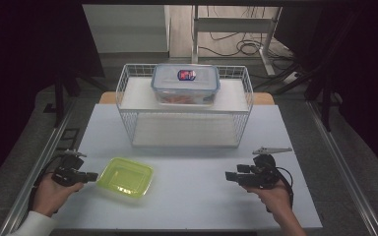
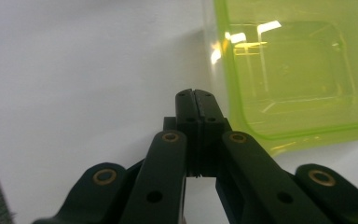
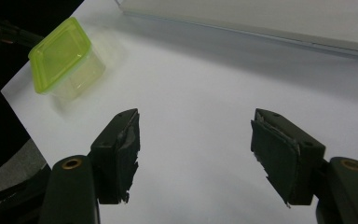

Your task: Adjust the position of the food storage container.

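The left gripper (image 2: 196, 93) has its jaws squeezed tight together with nothing between them, just beside the green tub (image 1: 125, 176) at 7 o'clock on the table (image 1: 197, 196), while the right gripper (image 3: 196, 140) holds its jaws wide apart and empty.

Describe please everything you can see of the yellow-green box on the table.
The yellow-green box is a small rectangular tub of see-through plastic, as it looks, with rounded corners and a thicker rim. It has no lid and nothing inside. It stands upright, open side up, on the white table, in front of the wire basket. The shut left tongs lie close beside its rim; whether they touch it I cannot tell.
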Demonstrator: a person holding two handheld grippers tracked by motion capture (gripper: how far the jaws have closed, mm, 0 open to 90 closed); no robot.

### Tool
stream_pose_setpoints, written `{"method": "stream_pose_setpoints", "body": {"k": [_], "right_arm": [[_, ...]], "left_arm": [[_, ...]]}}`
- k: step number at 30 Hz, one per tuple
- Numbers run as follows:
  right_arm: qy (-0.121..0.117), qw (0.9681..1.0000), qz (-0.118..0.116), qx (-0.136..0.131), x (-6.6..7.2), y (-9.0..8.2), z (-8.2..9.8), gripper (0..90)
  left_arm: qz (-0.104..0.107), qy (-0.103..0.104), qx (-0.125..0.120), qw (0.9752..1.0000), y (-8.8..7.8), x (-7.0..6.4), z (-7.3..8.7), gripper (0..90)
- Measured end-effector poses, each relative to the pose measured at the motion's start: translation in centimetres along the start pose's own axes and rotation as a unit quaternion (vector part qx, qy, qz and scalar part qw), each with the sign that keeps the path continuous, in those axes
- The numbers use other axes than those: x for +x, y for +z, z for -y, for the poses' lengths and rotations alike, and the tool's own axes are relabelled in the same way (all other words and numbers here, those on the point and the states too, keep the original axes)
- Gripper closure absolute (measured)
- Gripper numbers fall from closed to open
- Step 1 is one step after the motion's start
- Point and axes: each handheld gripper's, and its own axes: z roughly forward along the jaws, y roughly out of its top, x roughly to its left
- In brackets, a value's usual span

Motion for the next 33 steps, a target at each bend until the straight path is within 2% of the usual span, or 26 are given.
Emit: {"method": "stream_pose_setpoints", "body": {"k": [3,9,15,19,23,31,33], "right_arm": [[0.001,1.0,0.001,0.001,0.0,0.1,0.0,32.5],[0.001,1.0,0.001,0.001,0.0,0.1,0.0,32.4],[-0.001,1.0,0.001,0.003,0.1,0.1,0.0,32.4],[-0.001,1.0,0.001,0.003,0.1,0.1,0.0,32.4],[-0.002,1.0,0.001,0.002,0.1,0.1,0.0,32.4],[-0.001,1.0,0.002,0.001,0.0,0.0,0.0,32.4],[-0.002,1.0,0.002,0.002,0.0,0.0,0.0,32.4]], "left_arm": [[-0.001,0.003,0.002,1.0,0.2,-0.3,0.0,90.0],[0.01,0.006,0.001,0.9999,0.4,-1.0,0.0,90.0],[0.04,0.015,-0.008,0.999,0.6,-2.8,0.0,90.0],[0.05,0.022,-0.007,0.9985,1.3,-3.8,-0.2,90.0],[0.06,0.021,-0.007,0.998,2.1,-4.7,-0.5,90.0],[0.073,0.036,-0.002,0.9966,3.3,-6.6,-1.8,90.0],[0.077,0.045,0.002,0.996,3.6,-7.1,-2.1,90.0]]}}
